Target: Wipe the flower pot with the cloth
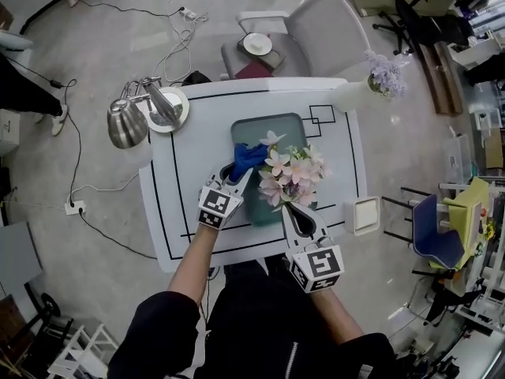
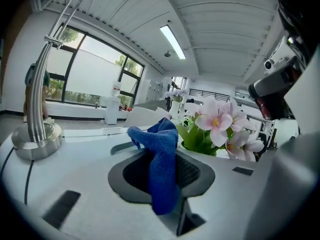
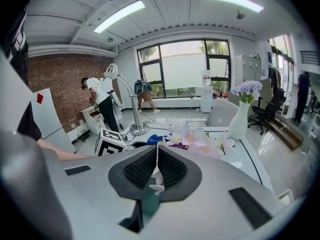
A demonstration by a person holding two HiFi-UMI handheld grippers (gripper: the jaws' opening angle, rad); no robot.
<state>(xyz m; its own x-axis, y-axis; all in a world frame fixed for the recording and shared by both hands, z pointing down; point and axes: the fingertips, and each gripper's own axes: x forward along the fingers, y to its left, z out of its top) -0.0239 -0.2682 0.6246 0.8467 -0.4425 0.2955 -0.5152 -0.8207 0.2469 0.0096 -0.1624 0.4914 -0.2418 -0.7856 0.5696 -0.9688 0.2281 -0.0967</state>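
Your left tongs (image 2: 162, 170) are clenched on the cloth (image 2: 159, 156), which sticks up out of them in a bunched blue fold. Your right tongs (image 3: 156, 170) are pressed almost together on a thin white strip (image 3: 155, 176). It may be a petal or part of the plant; I cannot tell which.

The pot stands just ahead of both, on the tray (image 1: 256, 126) in the middle of the tabletop (image 1: 189, 152). The blooms (image 1: 290, 174) spread over it, so the pot's own wall does not show in the head view. Your right tongs reach in under them from the near edge. Your left tongs come in at a slant from the near left, and the cloth is just beside the blooms on the side facing the left edge.

The cloth hand is the nearer one for wiping. The pot lies toward the right edge from the cloth and lower, under the petals. You will likely need to bring the cloth down and in toward the right to meet the pot's side, not the flowers, while your right tongs steady the plant.
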